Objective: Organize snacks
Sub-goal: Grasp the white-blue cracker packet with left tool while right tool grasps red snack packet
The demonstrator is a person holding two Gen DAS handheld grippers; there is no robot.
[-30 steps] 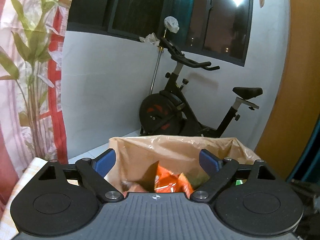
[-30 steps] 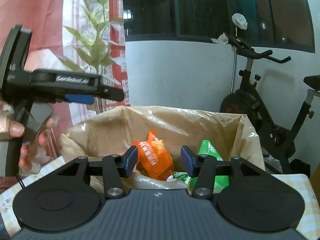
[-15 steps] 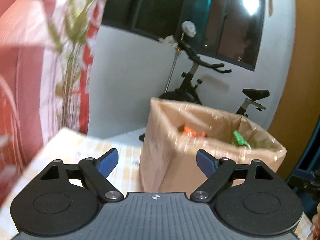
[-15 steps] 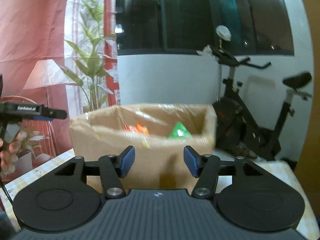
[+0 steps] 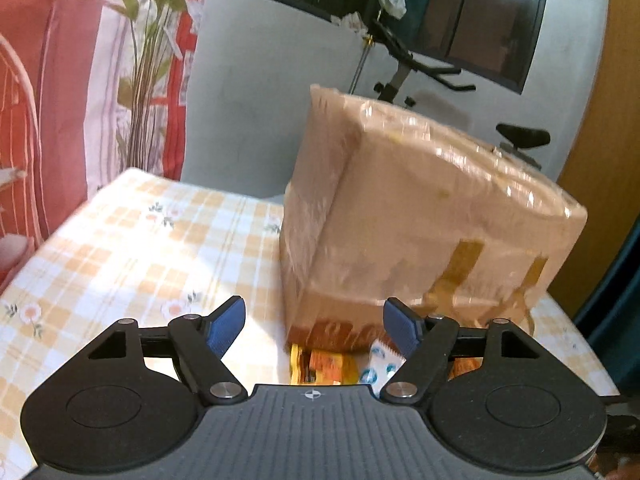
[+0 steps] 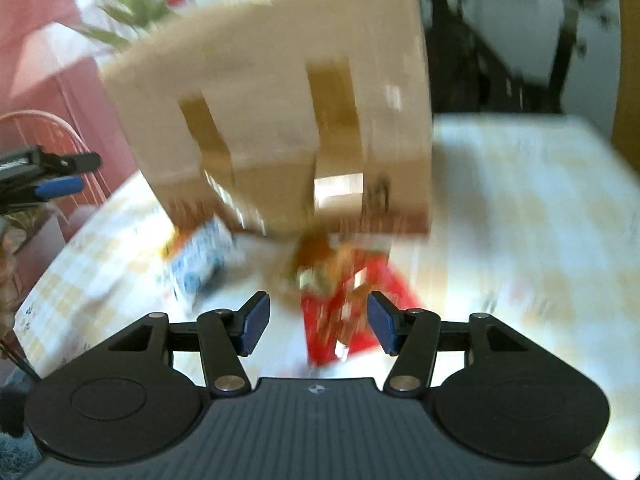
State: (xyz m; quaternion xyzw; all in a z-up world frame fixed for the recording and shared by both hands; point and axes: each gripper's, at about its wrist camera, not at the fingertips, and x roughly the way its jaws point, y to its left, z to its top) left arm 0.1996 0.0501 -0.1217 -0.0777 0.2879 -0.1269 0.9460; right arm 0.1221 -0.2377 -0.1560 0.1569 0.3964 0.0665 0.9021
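Snack packets [image 6: 344,312] are lying before the box [image 6: 280,120], nearest the spread, empty right gripper [image 6: 318,322]; left gripper [image 5: 314,330] is gaping too.

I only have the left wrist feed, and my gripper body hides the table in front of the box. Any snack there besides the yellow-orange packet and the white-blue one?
Observer: Yes, the right wrist view shows a red foil packet on the checked tablecloth, in front of the brown taped cardboard box.
Operator: Is the right gripper holding it?
Observer: No, the right gripper has open jaws; the packet is seen between them, blurred.
Operator: Where is my gripper from there?
Observer: The left gripper shows at that view's left edge, clear of the box.
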